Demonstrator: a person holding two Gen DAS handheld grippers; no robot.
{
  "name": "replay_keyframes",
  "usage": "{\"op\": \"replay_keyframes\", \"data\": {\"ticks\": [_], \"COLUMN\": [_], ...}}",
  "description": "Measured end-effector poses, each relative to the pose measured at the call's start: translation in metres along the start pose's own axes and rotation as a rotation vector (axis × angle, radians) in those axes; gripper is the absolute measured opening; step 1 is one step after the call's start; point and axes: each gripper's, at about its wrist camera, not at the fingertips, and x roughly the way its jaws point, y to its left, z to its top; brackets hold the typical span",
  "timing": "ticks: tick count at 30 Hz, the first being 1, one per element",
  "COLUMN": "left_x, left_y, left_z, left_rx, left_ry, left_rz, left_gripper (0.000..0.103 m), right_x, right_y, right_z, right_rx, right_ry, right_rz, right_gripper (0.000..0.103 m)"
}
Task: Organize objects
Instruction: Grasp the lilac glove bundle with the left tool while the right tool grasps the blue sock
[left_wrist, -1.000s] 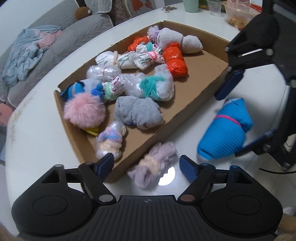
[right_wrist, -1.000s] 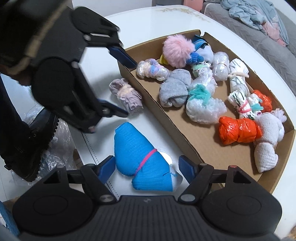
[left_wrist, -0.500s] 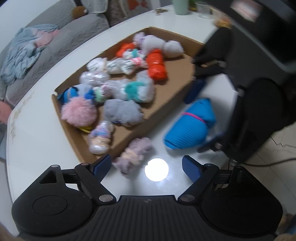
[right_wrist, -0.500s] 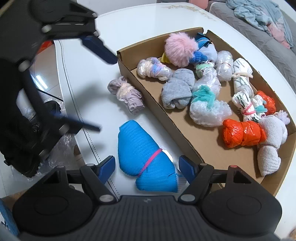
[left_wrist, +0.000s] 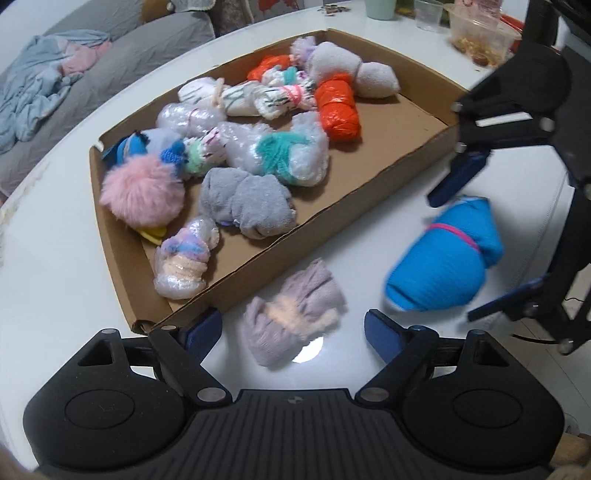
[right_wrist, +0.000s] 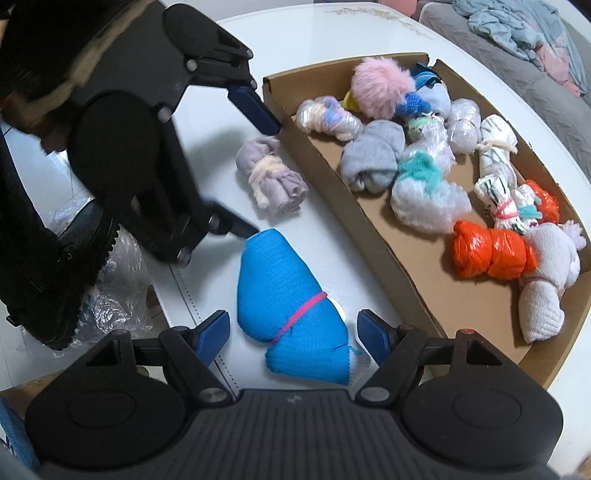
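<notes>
Grippers hover wide over two sock bundles.
Left gripper gapes around the lilac bundle; right gripper straddles the blue bundle, not pinching, near the cardboard tray.

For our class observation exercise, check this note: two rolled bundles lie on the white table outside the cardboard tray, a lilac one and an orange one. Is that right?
Not quite. The lilac bundle does lie on the white table outside the cardboard tray, but the second bundle beside it is the blue one with a pink band. The orange bundles lie inside the tray. The right wrist view shows this.
</notes>
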Motion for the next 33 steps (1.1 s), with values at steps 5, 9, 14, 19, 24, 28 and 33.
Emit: {"op": "replay_keyframes", "data": {"ticks": [5, 9, 14, 19, 24, 28, 33], "left_x": [0.002, 0.002, 0.001, -0.003, -0.006, -0.006, -0.005], "left_y": [-0.013, -0.025, -0.018, -0.017, -0.015, -0.004, -0.004], "left_z": [0.002, 0.009, 0.005, 0.0, 0.006, 0.009, 0.013], "left_rx": [0.093, 0.127, 0.035, -0.025, -0.082, -0.183, -0.206], "left_ry": [-0.015, -0.029, -0.002, 0.019, 0.04, 0.052, 0.082], "left_rz": [-0.018, -0.067, -0.12, -0.133, -0.112, -0.112, -0.141], "left_gripper": [0.089, 0.088, 0.083, 0.078, 0.053, 0.033, 0.03], "right_x": [0.002, 0.003, 0.0, 0.0, -0.001, -0.001, -0.006], "right_y": [-0.004, -0.003, -0.008, -0.009, -0.011, -0.012, -0.015], "right_z": [0.002, 0.004, 0.003, 0.008, 0.006, 0.005, 0.002], "right_rx": [0.021, 0.019, 0.022, 0.02, 0.042, 0.052, 0.082], "right_ry": [-0.011, -0.025, -0.025, -0.039, -0.02, -0.01, 0.001], "right_rz": [0.009, 0.016, 0.026, 0.032, 0.051, 0.055, 0.063], "right_gripper": [0.068, 0.063, 0.061, 0.053, 0.051, 0.05, 0.049]}}
